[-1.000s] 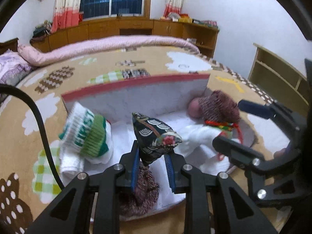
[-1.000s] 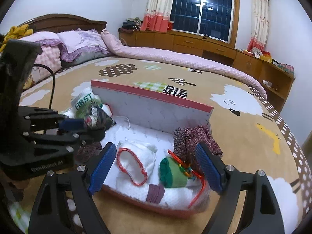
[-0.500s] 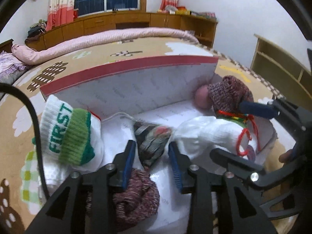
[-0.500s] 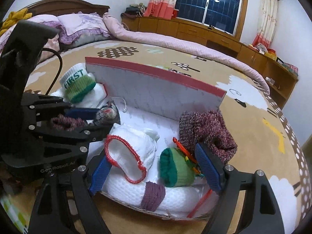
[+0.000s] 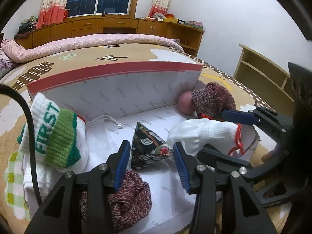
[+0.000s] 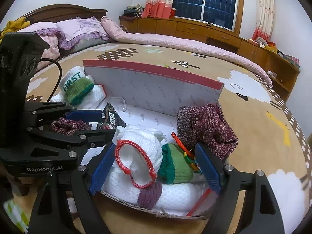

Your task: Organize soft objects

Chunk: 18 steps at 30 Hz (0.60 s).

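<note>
- Left gripper: I have just let its jaws open; the patterned beanbag, held aloft a second ago, now rests on the box floor between the pads, no longer pressed.
- Right gripper: jaws wide apart, straddling the white sock and green sock, gripping nothing.
- Judgement: beanbag placed; the left can withdraw.

"FIRST" on sock; "FASHION" on box; "GenRobot.AI" on left gripper
</note>
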Each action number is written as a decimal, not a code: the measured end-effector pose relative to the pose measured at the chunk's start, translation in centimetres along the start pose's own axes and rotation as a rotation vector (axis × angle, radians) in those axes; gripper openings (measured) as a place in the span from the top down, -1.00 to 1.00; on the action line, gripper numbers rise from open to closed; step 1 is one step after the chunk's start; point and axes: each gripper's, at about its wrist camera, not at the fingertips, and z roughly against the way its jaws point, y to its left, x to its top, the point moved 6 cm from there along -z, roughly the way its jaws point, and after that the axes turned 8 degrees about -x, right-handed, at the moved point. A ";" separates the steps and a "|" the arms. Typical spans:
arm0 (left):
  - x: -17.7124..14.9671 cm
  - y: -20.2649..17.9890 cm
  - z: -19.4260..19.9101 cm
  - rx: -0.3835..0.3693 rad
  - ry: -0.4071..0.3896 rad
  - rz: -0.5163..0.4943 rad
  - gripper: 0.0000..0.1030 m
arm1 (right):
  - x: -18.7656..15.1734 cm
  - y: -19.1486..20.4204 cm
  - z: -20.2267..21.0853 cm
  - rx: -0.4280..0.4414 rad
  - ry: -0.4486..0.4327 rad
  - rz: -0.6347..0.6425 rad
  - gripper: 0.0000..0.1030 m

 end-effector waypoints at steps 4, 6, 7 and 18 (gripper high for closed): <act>-0.1 0.1 -0.2 0.030 0.008 -0.002 0.00 | -0.1 -0.1 0.1 0.002 -0.004 -0.007 -0.64; -0.1 0.2 -0.2 0.049 0.008 -0.001 -0.03 | 0.0 -0.1 0.0 0.002 -0.004 -0.009 -0.64; -0.1 0.2 -0.1 0.061 0.005 0.000 -0.05 | -0.1 -0.1 0.1 0.000 -0.005 -0.011 -0.64; -0.6 -0.5 2.5 0.231 0.008 -0.039 -0.21 | -0.8 0.0 1.9 -0.009 0.001 -0.073 -0.64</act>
